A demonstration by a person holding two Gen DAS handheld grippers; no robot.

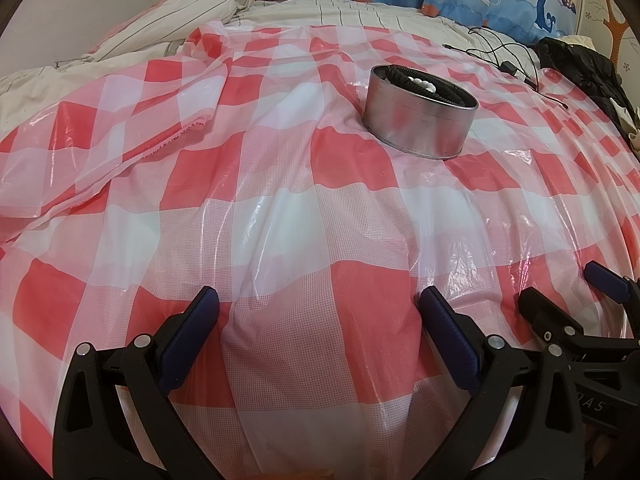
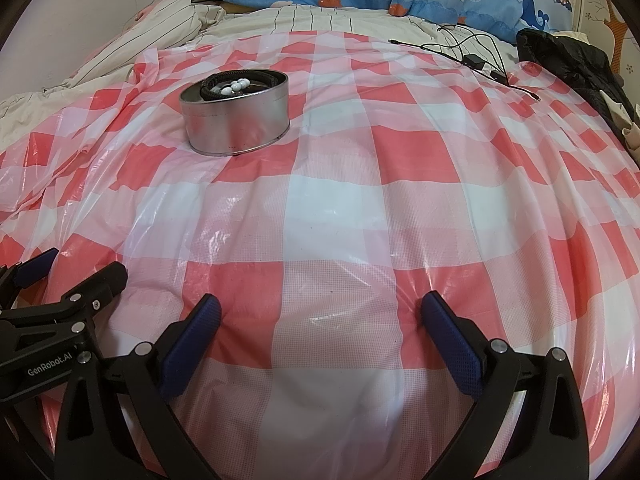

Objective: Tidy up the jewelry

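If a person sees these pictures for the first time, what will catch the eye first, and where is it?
First the red and white checked plastic sheet spread over the bed. On it, left of centre in the right wrist view, stands a round metal tin holding a black braided band and white beads. Both the left gripper and the right gripper are open and empty at the near edge.

Left gripper (image 1: 318, 304) and right gripper (image 2: 320, 310) were black plastic, with blue textured pads (image 2: 190, 346), silver screws (image 2: 499, 345); white "GenRobot.AI" marking (image 2: 49, 368) at 9 o'clock.
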